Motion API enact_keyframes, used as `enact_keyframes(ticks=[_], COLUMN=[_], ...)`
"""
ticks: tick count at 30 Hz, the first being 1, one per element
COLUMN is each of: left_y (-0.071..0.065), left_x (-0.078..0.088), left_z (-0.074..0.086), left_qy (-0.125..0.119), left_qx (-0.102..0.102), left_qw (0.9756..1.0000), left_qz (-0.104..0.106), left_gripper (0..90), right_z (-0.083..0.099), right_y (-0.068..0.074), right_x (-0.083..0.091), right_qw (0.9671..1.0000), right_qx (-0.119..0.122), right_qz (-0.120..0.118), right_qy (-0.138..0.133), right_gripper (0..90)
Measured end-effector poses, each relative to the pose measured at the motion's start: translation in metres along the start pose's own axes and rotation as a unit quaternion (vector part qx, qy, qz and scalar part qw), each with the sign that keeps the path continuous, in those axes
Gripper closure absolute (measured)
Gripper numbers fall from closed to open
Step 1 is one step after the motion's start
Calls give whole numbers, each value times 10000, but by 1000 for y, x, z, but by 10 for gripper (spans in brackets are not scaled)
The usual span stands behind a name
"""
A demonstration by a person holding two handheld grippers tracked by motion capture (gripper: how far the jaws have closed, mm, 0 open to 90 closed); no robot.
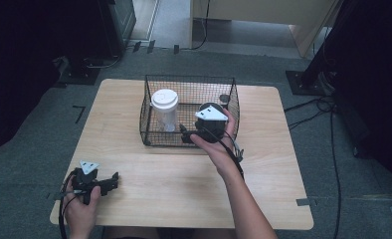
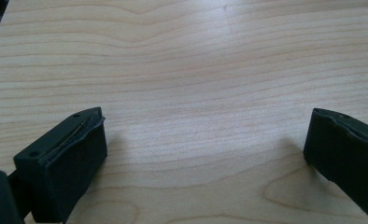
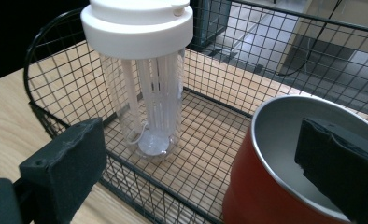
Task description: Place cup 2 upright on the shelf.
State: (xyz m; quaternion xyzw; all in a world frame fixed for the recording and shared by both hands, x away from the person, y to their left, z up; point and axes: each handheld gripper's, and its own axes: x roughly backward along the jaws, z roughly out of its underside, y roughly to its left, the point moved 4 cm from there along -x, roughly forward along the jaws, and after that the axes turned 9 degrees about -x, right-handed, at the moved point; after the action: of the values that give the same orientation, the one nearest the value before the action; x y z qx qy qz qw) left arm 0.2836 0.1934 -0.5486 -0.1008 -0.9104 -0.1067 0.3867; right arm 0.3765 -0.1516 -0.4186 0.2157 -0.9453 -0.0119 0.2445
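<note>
Pale wood table (image 1: 149,184), rounded corners, grain running across

Left gripper (image 1: 115,177) sits near the table's front-left corner, held in the person's left hand (image 1: 79,209), grey three-cornered plate on top. Left gripper view: both black jaws stand wide apart just above bare wood, nothing between them. High view gives the place on the table; the gripper's own view gives only grain and its jaw shadows.

Black wire basket (image 1: 151,137) stands toward the far middle of the table. In its left part a clear bottle (image 1: 165,112) with a white lid, upright on the basket floor. Right gripper view adds what the high view cannot: white ribs inside the bottle's clear wall, and a small nub on the lid.

Right gripper (image 1: 185,134) is at the basket's near wall, right of the bottle, in the person's right hand (image 1: 219,142). Right gripper view: jaws spread wide; the right-side jaw is down inside the mouth of a red can (image 3: 252,196) with a silver inside, the left-side jaw outside over the basket's wire wall. Whether the pads press the can's wall I cannot tell. The red can sits at the basket's near right part, apart from the bottle. From the high view the hand and plate cover the can; a dark round rim shows beyond the plate
</note>
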Motion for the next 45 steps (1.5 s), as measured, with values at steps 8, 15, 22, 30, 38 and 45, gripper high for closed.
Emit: enact_keyframes(ticks=[8,15,22,30,38,45], left_y=[0,0,0,0,0,0], left_x=[0,0,0,0,0,0], left_z=[0,0,0,0,0,0], left_qy=[13,5,4,10,0,2], left_qx=[-20,-3,-10,-12,-10,-14], left_qw=[10000,10000,10000,10000,10000,10000], left_qz=[1,0,-2,2,0,1], left_gripper=[0,0,0,0,0,0], right_z=[9,23,37,58,85,105], right_y=[-14,-33,-53,-76,-99,-117], right_x=[22,39,53,67,81,93], right_qw=[9999,9996,9989,9973,9946,9917], right_qx=[-11,-108,-276,-426,-600,-708], right_qz=[73,212,365,589,845,1072], right_qy=[-97,-119,-126,-80,18,92], right_gripper=[24,24,24,24,23,24])
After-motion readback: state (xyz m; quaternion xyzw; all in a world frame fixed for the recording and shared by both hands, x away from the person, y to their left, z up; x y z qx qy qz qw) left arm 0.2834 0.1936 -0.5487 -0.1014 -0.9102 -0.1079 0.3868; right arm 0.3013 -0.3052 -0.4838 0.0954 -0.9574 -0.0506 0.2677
